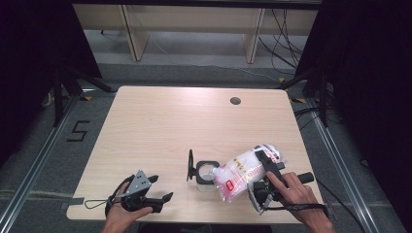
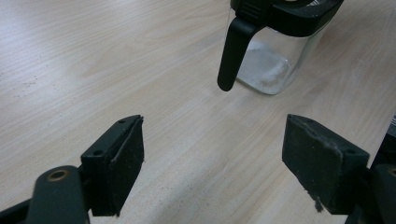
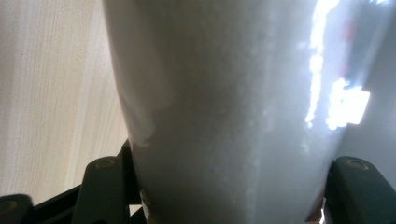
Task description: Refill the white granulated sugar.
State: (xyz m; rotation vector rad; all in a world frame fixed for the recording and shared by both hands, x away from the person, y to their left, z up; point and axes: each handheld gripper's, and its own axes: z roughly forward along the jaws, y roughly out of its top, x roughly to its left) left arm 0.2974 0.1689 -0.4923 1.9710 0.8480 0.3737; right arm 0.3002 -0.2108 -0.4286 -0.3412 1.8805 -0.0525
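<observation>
Pale wooden counter [image 1: 160,126], round cable hole near the far edge, grey floor and dark curtains around. Two tools, one bag, one jar on it.

Left tool [image 1: 154,191] in the person's left hand [image 1: 121,213] near the front edge, empty, jaws spread wide apart, bare wood between them in the left gripper view [image 2: 212,154]. Ahead of those jaws and a little to their right, well apart from them: one clear glass jar [image 2: 273,65] with a black rim and a black handle hanging down its side. Thin layer of white grains on the jar's bottom, otherwise see-through.

Right tool [image 1: 265,167] in the right hand [image 1: 296,194], clamped across one plastic bag [image 1: 243,172], jaws set fairly wide by the bag's bulk, one black pad showing at each side of the bag in the right gripper view [image 3: 229,116]. Bag clear, printed with red marks, packed with white grains. Long axis lying tilted across the counter, running from the far right down to the near left. Lower end of the bag right at the jar's open mouth [image 1: 206,171], touching or just beside it, cannot tell which. Upper, rounded end pointing away from the jar, beyond the right tool's jaws.
</observation>
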